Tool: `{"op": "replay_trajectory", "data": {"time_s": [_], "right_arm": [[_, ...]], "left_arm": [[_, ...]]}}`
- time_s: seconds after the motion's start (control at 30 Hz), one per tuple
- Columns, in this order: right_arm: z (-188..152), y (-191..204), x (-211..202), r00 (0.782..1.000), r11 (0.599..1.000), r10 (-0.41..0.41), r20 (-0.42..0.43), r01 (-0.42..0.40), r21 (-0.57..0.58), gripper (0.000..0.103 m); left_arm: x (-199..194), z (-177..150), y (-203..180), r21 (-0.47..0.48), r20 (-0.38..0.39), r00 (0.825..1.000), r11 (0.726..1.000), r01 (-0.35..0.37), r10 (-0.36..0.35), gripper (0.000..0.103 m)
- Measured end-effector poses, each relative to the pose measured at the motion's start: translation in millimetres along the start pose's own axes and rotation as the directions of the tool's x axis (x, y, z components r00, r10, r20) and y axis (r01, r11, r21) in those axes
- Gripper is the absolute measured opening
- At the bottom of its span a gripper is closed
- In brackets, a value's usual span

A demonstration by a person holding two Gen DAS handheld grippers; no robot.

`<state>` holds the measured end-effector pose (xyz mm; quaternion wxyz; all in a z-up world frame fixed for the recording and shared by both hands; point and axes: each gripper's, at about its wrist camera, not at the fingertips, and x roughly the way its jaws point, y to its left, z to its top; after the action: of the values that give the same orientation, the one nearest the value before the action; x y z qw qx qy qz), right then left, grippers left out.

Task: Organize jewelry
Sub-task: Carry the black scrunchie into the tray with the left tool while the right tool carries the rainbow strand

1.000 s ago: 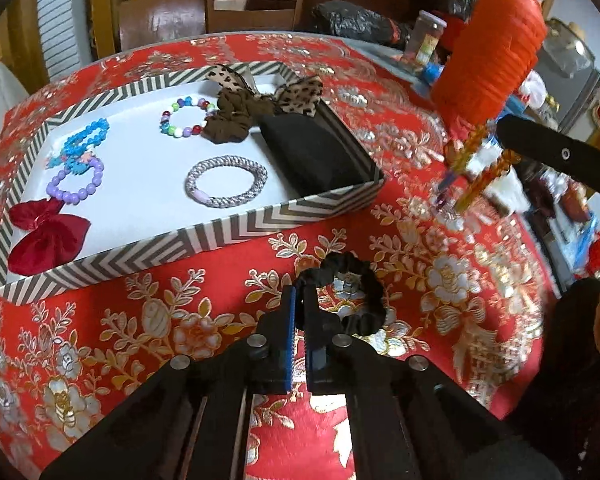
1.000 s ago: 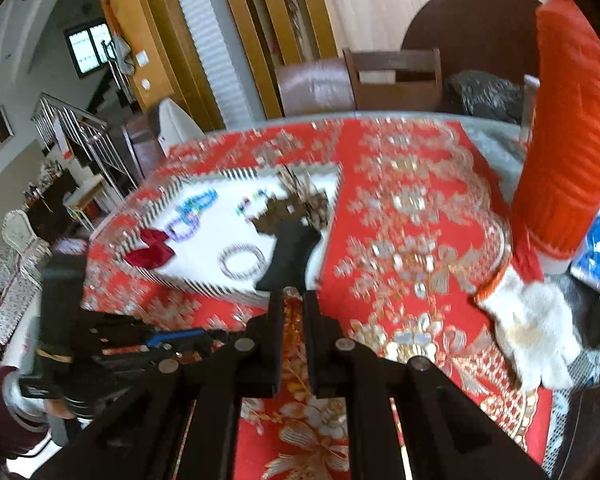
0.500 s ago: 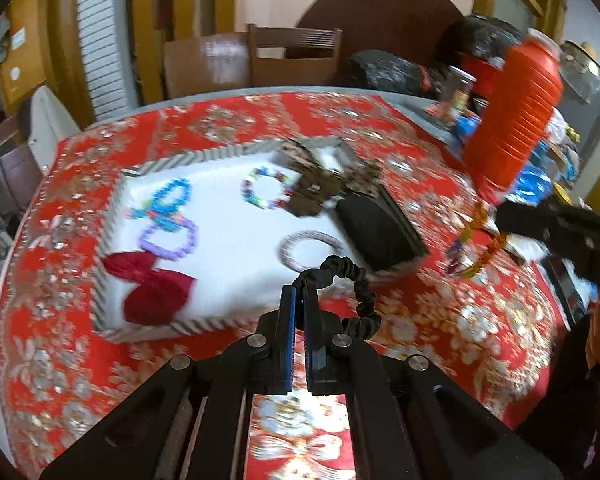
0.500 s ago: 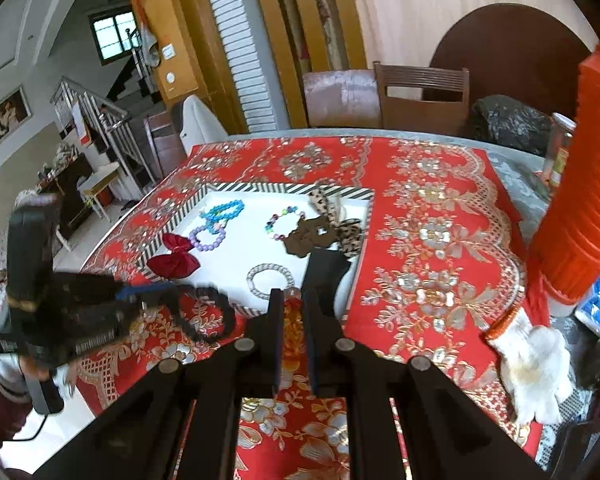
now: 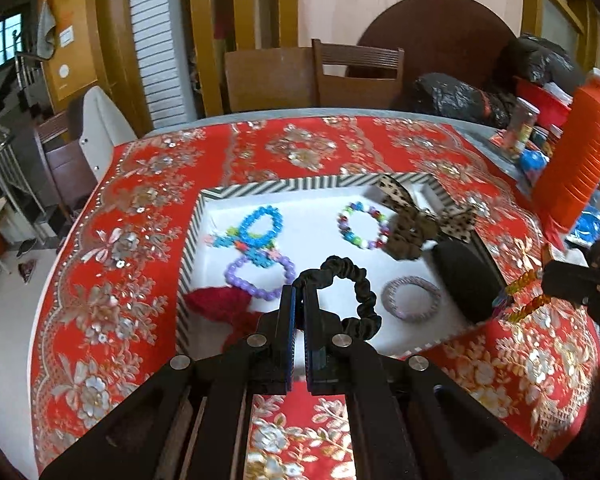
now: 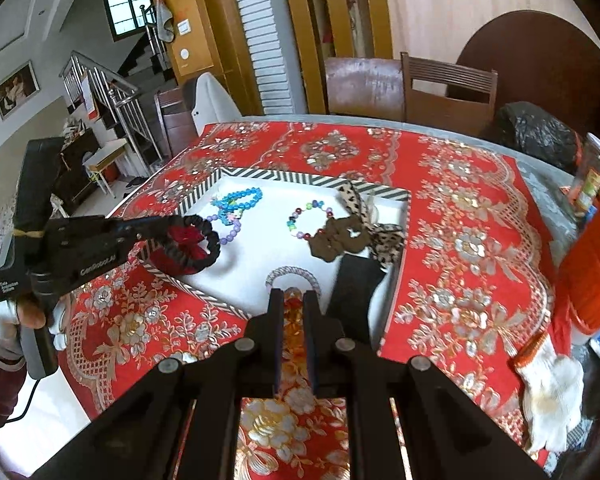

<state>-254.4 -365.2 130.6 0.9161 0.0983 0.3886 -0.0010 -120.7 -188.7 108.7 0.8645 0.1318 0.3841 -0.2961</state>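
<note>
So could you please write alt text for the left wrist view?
The left gripper pinches a black fabric scrunchie above a white tray with a striped rim holding beaded bracelets and bows, on a red floral tablecloth.

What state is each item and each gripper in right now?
Left gripper: shut on black scrunchie.
Black scrunchie: held above the tray.
Right gripper: shut on an amber bead strand.
Tray: lidless, holding bracelets.
Red bow: lying in tray.
</note>
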Motion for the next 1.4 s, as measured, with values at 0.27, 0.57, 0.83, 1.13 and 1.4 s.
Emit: {"op": "replay_trajectory", "data": {"time_s": [0.27, 0.57, 0.83, 1.13, 1.4], "right_arm": [[17, 11, 23, 1.000, 1.000, 0.010, -0.018, -0.011, -0.021, 0.009], [33, 34, 48, 0.998, 0.998, 0.050, -0.038, -0.052, -0.046, 0.009], [44, 47, 70, 0.993, 0.994, 0.105, -0.061, -0.107, -0.031, 0.009], [49, 44, 113, 0.991, 0.996, 0.088, -0.102, -0.091, -0.024, 0.009], [33, 9, 154, 0.982, 0.995, 0.055, -0.181, -0.037, 0.097, 0.009]], "left_arm": [[16, 10, 5, -0.010, -0.009, 1.000, 1.000, -0.013, 0.013, 0.002], [35, 23, 15, -0.069, -0.031, 0.998, 0.996, 0.060, -0.062, 0.002], [64, 28, 26, -0.138, -0.070, 0.993, 0.987, 0.081, -0.091, 0.002], [95, 30, 26, -0.147, -0.110, 0.991, 0.987, 0.058, -0.075, 0.002], [114, 31, 20, -0.131, -0.133, 0.989, 0.991, 0.040, -0.057, 0.002]]}}
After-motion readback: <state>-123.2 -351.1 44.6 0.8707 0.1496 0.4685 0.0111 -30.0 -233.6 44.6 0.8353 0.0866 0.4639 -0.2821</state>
